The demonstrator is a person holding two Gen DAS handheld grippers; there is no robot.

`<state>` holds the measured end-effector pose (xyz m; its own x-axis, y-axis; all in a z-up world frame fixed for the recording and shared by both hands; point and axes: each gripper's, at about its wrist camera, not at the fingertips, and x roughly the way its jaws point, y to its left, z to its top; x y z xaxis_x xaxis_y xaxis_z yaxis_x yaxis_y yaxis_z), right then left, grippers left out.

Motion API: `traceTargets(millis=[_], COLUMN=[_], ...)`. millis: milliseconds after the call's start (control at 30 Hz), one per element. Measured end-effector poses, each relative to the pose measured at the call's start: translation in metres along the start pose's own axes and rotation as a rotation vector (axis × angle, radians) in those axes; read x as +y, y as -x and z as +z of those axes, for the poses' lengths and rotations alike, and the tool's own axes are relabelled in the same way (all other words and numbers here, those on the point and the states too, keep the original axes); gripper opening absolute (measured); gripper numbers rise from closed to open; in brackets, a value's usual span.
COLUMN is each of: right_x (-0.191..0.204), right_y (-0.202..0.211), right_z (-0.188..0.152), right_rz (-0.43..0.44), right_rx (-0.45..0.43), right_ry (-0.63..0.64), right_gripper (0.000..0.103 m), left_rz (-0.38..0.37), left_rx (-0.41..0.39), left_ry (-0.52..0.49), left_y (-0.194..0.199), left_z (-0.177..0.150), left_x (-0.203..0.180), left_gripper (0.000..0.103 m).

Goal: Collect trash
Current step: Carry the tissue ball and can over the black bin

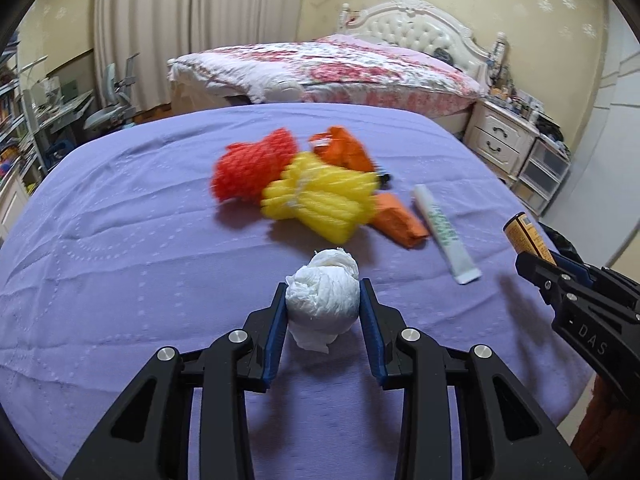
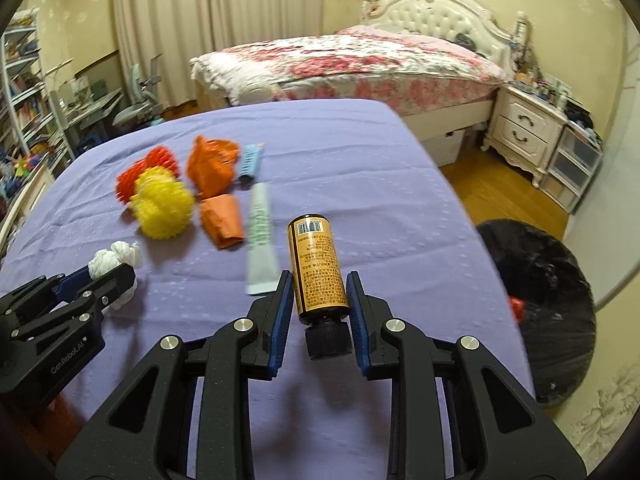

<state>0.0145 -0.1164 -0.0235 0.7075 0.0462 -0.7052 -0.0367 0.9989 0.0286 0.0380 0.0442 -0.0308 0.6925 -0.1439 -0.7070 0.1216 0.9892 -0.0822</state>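
Both fingers of the left gripper (image 1: 323, 300) are pressing their blue pads against the sides of a crumpled white tissue ball (image 1: 322, 300), holding it just above the purple tablecloth (image 1: 120, 240); whether the ball's lower tail is touching the cloth cannot be told. The right gripper (image 2: 320, 300) is likewise clamping its pads on an amber bottle (image 2: 318, 268), gripping the lower body near the black cap (image 2: 329, 338), which is pointing back toward the camera while the barcoded base is pointing away. In the left wrist view that same bottle (image 1: 526, 238) is showing at the right edge, sticking up out of the right gripper (image 1: 536, 268). In the right wrist view the left gripper (image 2: 110, 276) is sitting at the lower left with the tissue ball (image 2: 116, 260) between its fingers. Farther out on the cloth, a white tube (image 1: 444, 232) is lying flat just beyond the bottle, with a folded orange wrapper (image 1: 400, 220) beside it, a yellow foam net (image 1: 320, 204) near that, a red foam net (image 1: 252, 168) touching the yellow one behind it, and another crumpled orange wrapper (image 1: 344, 148) farther back. A light blue tube (image 2: 251, 162) is lying beside that far orange wrapper in the right wrist view. Off the table's right edge, a bin lined with a black bag (image 2: 548, 320) is standing on the floor, something red (image 2: 518, 306) showing inside it. Beyond the table, a bed (image 1: 340, 68) with a floral cover is standing near a white nightstand (image 1: 500, 136).
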Motion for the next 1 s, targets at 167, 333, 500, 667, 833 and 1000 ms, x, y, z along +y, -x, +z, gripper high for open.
traceTargets(millis=[167,333,500,667,833,1000], right_x=[-0.044,-0.088,-0.122,-0.141,-0.158,-0.172], right_y=[0.008,0.013,0.015,0.013,0.010,0.007], right_z=[-0.004,-0.009,-0.014,-0.017,-0.020,-0.020], right_rz=[-0.089,-0.177,-0.251,-0.308,-0.328,-0.350], right_rx=[-0.016,-0.022,-0.031,-0.041,-0.040,-0.041], right_ry=[-0.081,-0.158,-0.212,-0.239,-0.279,-0.316], right_gripper=[0.026,0.026,0.026,0.026,0.026,0.026], left_rz=[-0.065,-0.127,-0.180,-0.220,-0.241,-0.262], left_rx=[-0.014,-0.020,-0.025,-0.008,0.001,0.011], left_ry=[-0.070,-0.131,-0.180,-0.213,-0.251,-0.278], left_y=[-0.005,-0.011,-0.018,-0.030,-0.043,-0.056], left_z=[0.007,0.017,0.025,0.030,0.037,0.044], left_x=[-0.041,-0.085,-0.124,-0.155,-0.185,-0.213], left_gripper=[0.035,0.035,0.035,0.035,0.035,0.035])
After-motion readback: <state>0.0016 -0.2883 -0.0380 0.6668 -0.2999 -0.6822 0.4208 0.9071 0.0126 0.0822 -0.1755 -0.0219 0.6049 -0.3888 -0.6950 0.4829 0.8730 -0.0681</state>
